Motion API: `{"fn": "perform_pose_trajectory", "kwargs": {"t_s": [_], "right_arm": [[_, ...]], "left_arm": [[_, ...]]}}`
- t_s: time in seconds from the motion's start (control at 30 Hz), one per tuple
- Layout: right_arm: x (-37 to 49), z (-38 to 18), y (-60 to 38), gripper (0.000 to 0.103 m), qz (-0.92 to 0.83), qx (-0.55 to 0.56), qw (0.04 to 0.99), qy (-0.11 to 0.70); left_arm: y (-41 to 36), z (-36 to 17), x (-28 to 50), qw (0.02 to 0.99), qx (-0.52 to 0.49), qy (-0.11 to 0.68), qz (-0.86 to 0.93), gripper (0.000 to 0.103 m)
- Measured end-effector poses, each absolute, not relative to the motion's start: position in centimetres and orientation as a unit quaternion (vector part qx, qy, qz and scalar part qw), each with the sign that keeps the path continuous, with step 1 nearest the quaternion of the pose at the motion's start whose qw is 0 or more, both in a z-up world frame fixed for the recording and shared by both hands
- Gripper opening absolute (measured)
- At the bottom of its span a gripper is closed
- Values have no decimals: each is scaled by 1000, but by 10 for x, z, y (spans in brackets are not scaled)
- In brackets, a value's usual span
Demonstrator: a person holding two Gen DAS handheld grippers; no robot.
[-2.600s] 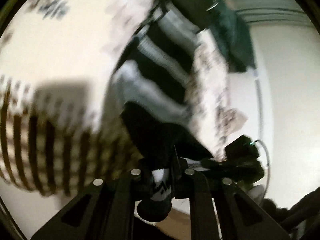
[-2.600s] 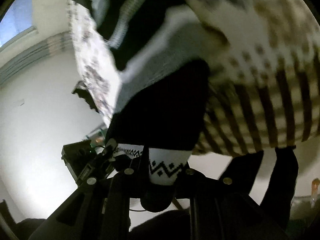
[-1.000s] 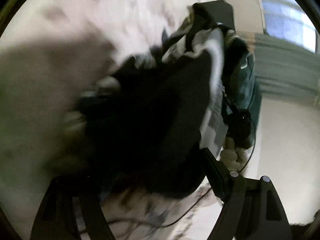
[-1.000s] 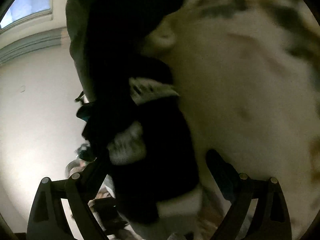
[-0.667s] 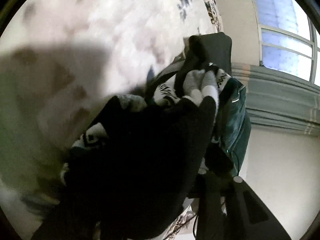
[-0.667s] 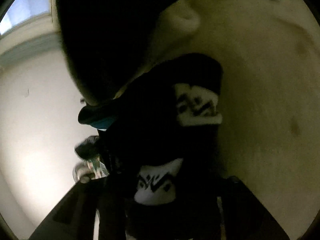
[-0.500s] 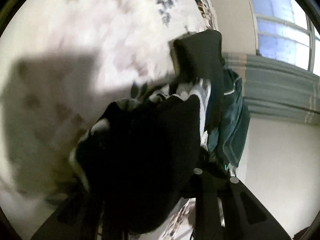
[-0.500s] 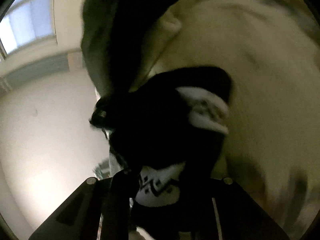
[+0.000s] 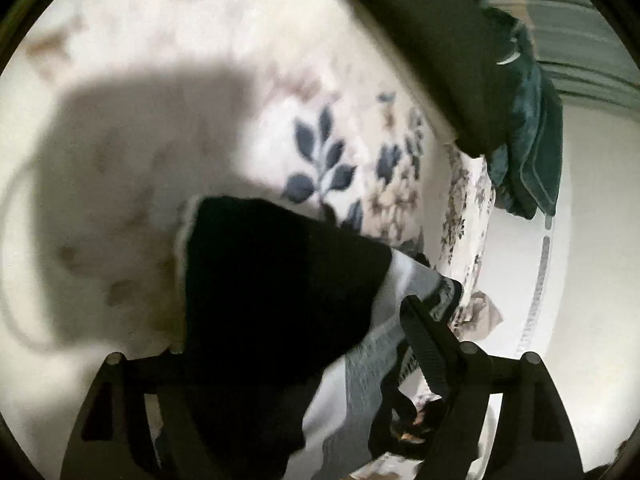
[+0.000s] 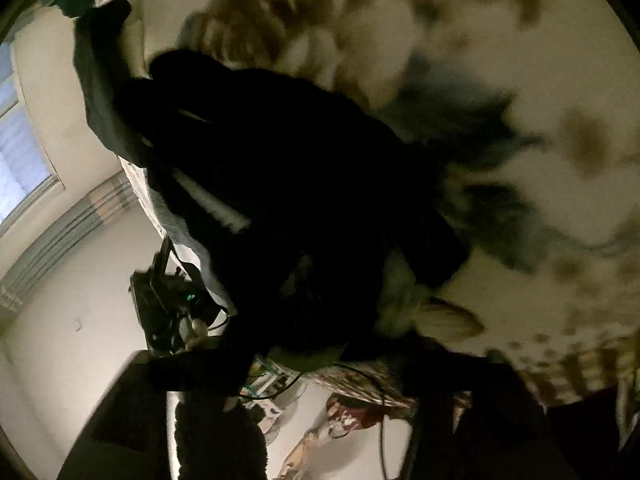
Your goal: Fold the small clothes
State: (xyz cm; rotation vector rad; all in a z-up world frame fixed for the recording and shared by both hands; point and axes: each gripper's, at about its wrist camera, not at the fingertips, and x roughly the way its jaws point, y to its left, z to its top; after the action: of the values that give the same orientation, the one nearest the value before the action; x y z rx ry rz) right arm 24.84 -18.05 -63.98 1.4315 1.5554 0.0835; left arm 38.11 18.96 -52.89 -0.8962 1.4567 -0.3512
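**Dark garment fills both blurred views**

The right view is smeared and dim; the right gripper (image 10: 320, 392) fingers are hard to make out, so their state cannot be told. The black garment (image 9: 280, 280) lies on the floral bedspread (image 9: 320, 60) at lower centre, between the left gripper (image 9: 288, 364) fingers (image 9: 424, 340), which have just parted wide.

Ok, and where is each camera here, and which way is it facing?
Left wrist: on the left tool, angled down at the floral bedspread; its two fingers show, jaws just opened, with the black-and-grey sock lying between them.
Right wrist: on the right tool, blurred, facing the bed edge and the room beyond; its fingers show, jaws just opening, nothing between them.
Shared: the sock and the bedspread.
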Motion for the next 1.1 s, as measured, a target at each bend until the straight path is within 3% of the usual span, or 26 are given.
{"fn": "perform_pose_trajectory", "kwargs": {"t_s": [0.2,0.37,0.47,0.5,0.63,0.83,0.87,0.9,0.93,1.1], "right_arm": [[239,-585,-220,63,39,500,549,669],[246,-543,-242,63,19,437,584,683],[271,-534,-239,63,21,391,612,687],[270,-529,-232,63,26,379,622,685],[344,-539,-194,63,57,307,675,669],[401,-577,-158,63,71,268,674,684],[407,-586,-153,46,78,276,664,690],[410,-592,-150,19,81,282,658,694],[412,-596,-150,7,71,282,655,698],[426,-579,-177,6,23,284,693,662]], "left_arm": [[218,-479,316,712,-293,634,-70,78],[217,-531,235,690,-136,711,13,78],[212,-572,206,671,-123,730,33,78],[211,-578,202,679,-121,723,37,79],[196,-592,208,693,-118,709,59,103],[182,-606,219,684,-99,718,89,103],[182,-607,220,683,-102,718,87,103],[185,-608,219,681,-105,719,84,103],[194,-606,214,681,-106,721,80,103],[219,-600,202,675,-121,725,66,103]]}}
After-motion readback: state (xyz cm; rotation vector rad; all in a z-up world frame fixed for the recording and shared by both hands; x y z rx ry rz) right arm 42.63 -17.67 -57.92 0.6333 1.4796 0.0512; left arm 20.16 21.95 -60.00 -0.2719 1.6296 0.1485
